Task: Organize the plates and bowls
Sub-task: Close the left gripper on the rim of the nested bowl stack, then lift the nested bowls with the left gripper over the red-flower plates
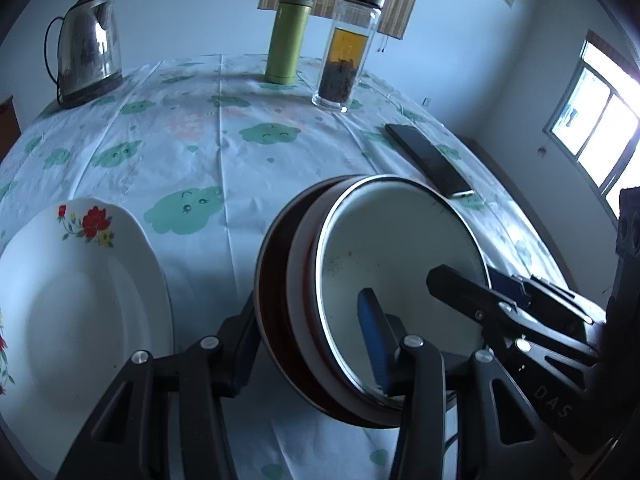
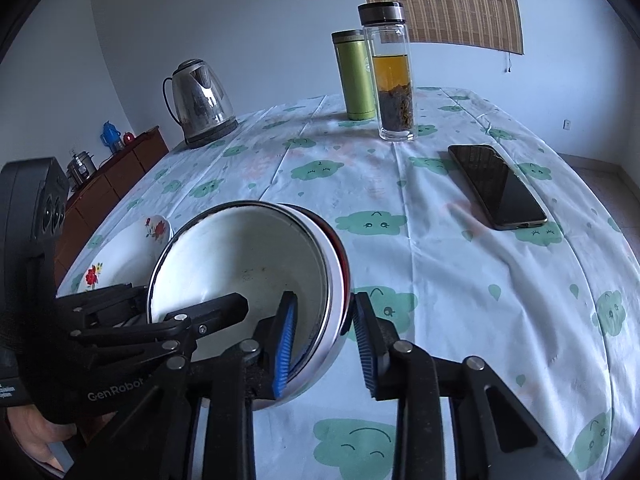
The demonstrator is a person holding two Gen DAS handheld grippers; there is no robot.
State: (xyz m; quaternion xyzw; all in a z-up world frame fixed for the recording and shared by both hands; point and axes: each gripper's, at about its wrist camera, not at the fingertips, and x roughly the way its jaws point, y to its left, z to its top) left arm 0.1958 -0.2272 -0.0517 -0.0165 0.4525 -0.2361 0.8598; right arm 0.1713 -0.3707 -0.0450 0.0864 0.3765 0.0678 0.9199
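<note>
- Fingers [image 1: 372,332] of the left gripper [image 1: 308,320]: partly closed, clamped across the near wall of the nested bowls [image 1: 400,240], blue pad inside the white inner bowl, other finger outside the dark red outer bowl [image 1: 276,280].
- Fingers [image 2: 286,336] of the right gripper [image 2: 325,304]: narrower, pinching the same stack at the opposite side of the rim, one pad against the inner wall, the other against the outside, as far as can be told.
- Tabletop [image 1: 200,152]: covered in a pale cloth with green clouds, bare in front of both hands.
- Floral plate [image 1: 80,300]: white, flat on the cloth, just beside the stack on the left hand's side, not touching it.
- Nested bowls: between the two grippers, tipped steeply with the mouth turned back toward the cameras, lower edge close to the cloth; contact with the cloth impossible to tell.
- Phone [image 2: 496,188]: dark, flat, well apart, on the far right.
- Likely next: levelling the stack and carrying it sideways toward the plate, left hand nearer and leading, right hand following.
</note>
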